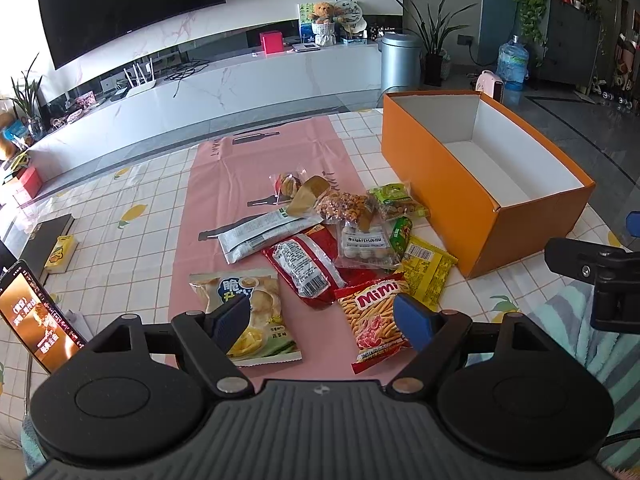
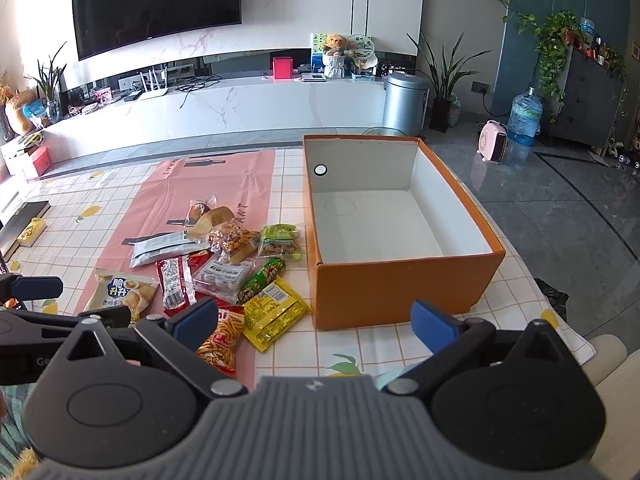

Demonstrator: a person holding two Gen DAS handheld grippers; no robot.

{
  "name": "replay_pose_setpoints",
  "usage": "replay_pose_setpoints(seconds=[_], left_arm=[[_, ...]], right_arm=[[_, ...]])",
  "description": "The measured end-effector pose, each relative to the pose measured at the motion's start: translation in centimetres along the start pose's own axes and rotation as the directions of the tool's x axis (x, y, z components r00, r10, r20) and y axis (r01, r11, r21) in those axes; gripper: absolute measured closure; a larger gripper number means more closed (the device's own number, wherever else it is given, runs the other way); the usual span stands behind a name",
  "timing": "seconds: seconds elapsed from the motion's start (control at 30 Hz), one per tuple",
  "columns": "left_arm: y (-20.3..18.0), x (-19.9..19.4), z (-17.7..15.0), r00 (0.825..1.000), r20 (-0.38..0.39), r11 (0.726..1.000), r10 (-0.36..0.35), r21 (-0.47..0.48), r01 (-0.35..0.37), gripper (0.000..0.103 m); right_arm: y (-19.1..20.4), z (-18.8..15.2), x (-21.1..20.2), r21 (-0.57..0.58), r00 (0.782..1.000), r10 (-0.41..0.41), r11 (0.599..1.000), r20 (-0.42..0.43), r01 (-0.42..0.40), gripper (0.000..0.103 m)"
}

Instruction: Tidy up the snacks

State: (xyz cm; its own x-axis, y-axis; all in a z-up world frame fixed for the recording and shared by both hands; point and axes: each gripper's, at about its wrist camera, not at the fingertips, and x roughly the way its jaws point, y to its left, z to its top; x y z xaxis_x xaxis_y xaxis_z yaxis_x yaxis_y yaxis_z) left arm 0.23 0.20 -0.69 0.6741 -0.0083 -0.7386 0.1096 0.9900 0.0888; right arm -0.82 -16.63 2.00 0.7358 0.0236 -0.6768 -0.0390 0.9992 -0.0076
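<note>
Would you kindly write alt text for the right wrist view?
An open right claw hangs above a tablecloth-covered table, facing an empty orange box with a white interior. Left of the box lies a loose pile of snack packets, including a yellow packet nearest the box; a living room with a television lies beyond.

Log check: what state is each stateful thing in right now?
Left gripper: open, holding nothing.
Right gripper: open, holding nothing.
Orange box: lid off, empty.
Snack packets: sealed, heaped on the table outside the box.
Phone: screen lit.
TV: off.
</note>
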Motion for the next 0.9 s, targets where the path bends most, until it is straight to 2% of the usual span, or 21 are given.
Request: replay_pose_setpoints(seconds=[0.9], left_arm=[[-0.25,-0.38,0.74,1.000,0.012,1.000,-0.011,-0.006,0.011,0.008]], right_arm=[[-0.30,0.16,-0.46,0.015,1.000,-0.017,1.000,0.010,0.017,0.004]])
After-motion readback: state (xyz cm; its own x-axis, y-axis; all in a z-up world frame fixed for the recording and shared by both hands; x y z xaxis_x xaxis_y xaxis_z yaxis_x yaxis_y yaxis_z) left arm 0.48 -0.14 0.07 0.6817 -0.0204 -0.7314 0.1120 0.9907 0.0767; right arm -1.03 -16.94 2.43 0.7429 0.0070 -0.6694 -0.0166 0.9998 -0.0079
